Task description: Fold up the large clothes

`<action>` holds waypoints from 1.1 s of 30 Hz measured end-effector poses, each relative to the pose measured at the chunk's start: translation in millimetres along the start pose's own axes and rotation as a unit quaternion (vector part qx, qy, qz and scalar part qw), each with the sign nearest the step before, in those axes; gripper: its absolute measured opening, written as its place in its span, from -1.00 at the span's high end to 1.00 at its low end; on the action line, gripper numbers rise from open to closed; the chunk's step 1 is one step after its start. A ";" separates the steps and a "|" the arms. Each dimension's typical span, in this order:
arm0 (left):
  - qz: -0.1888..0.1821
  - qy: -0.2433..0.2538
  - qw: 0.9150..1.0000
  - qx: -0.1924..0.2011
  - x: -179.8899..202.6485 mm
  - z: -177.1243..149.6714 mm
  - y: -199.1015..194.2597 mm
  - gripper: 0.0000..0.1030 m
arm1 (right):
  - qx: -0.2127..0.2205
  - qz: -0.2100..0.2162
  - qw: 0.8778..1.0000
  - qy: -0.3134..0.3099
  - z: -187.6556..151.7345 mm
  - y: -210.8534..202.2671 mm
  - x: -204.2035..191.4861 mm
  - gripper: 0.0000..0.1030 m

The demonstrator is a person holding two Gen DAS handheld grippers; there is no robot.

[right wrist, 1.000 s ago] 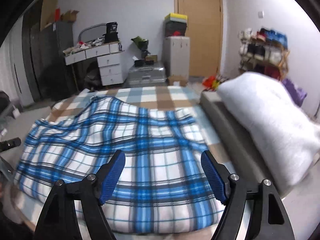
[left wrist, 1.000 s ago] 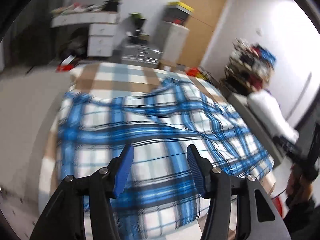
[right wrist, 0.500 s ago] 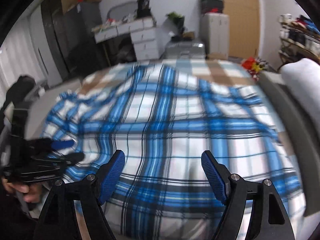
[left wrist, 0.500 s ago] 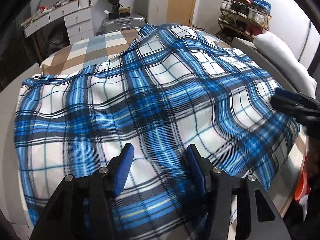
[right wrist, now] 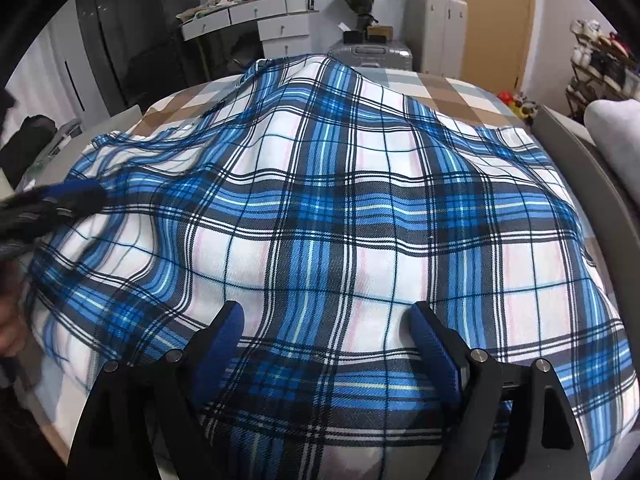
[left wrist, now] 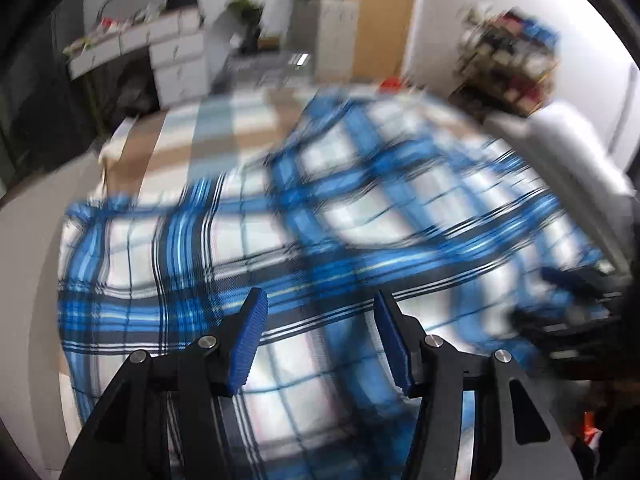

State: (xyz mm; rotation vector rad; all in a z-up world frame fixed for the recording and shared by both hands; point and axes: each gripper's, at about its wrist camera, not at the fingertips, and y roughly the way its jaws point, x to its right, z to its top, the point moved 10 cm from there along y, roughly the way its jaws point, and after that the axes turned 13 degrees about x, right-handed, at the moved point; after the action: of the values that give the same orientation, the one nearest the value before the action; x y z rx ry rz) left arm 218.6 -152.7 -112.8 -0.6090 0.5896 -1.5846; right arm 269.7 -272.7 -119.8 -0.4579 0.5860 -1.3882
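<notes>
Plaid cloth (right wrist: 320, 208), blue, white and black, spread over the near part of bed (right wrist: 440, 92). Runs longest from side to side, from the left edge of the bed across to the right edge by the grey frame (right wrist: 580, 168). Narrows to a rumpled peak pointing at the far end of the bed, toward the suitcase (right wrist: 372, 54). Billows in the middle, with creases gathering toward the left edge. Leaves the brown and grey checked sheet bare at the far end.

Beyond the foot of the bed: drawers (right wrist: 256, 16) with loose clutter on top, pale cabinet (right wrist: 438, 28) carrying stacked boxes, shoe rack (right wrist: 600, 60) at the right wall filled with shoes. Contents of the drawers and cabinet hidden. White pillow (right wrist: 616, 128) past the right edge of the bed.

Right gripper (right wrist: 324, 312) tilted down over the near edge of the cloth, jaws wide and just now opening further. Has a hump of plaid between the fingers, with no pad seen pressing on it. Shows again, blurred, at the right rim of the left wrist view (left wrist: 568, 292).

Left gripper (left wrist: 320, 300) about half open, aimed down at the near left part of the cloth, with plaid in the gap and nothing pinched. Appears in the right wrist view (right wrist: 52, 200) as a blur at the left edge of the cloth, at the point where the creases meet; cannot tell there whether touching.
</notes>
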 end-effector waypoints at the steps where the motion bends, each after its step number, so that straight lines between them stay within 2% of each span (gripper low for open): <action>1: 0.000 -0.014 1.000 -0.020 -6.1 -8.2 7.1 0.04 | 0.008 0.002 1.000 0.009 5.0 -6.9 3.3 -0.64; 3: -0.013 -0.025 1.000 0.000 -10.0 -10.3 3.1 0.04 | 0.024 -0.001 0.999 0.021 15.7 -18.3 11.2 -0.64; 6: -0.016 -0.015 1.000 0.006 -9.9 -14.6 -1.1 0.04 | 0.041 -0.001 0.998 0.051 43.1 -25.7 19.3 -0.65; 9: -0.010 -0.007 1.000 0.006 -8.3 -14.4 -1.6 0.03 | 0.057 0.011 0.996 0.072 76.1 -16.1 13.1 -0.65; 11: -0.009 -0.005 1.000 0.009 -7.3 -15.9 -3.8 0.03 | 0.064 0.035 0.995 0.066 94.6 3.1 -3.0 -0.65; 15: -0.019 -0.005 1.000 0.023 -8.7 -14.5 -3.0 0.02 | 0.024 0.046 0.998 0.047 87.6 55.8 -25.3 -0.65; 18: -0.021 -0.005 0.999 0.030 -9.4 -14.6 -4.4 0.02 | -0.029 0.023 0.999 0.031 62.0 92.5 -26.1 -0.65; 19: -0.021 -0.005 0.999 0.031 -9.3 -15.8 -5.1 0.02 | -0.008 0.014 1.000 0.004 62.0 96.5 -28.6 -0.74; 20: -0.021 -0.003 0.999 0.034 -8.3 -15.7 -5.7 -0.01 | -0.008 0.006 1.000 -0.020 58.1 99.8 -31.5 -0.88; 22: -0.020 0.002 0.999 0.033 -6.0 -16.3 -5.6 -0.04 | -0.011 -0.017 0.998 -0.058 53.8 102.6 -38.9 -0.88; 33: -0.038 0.001 0.999 0.031 -1.3 -14.8 -5.5 -0.24 | -0.002 -0.004 0.999 -0.044 54.0 101.5 -36.0 -0.93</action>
State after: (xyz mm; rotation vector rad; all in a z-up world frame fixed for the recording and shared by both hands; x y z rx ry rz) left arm 204.5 -150.6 -119.8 -0.5889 0.5223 -1.6682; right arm 379.2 -225.4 -136.7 -0.5221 0.5149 -1.3677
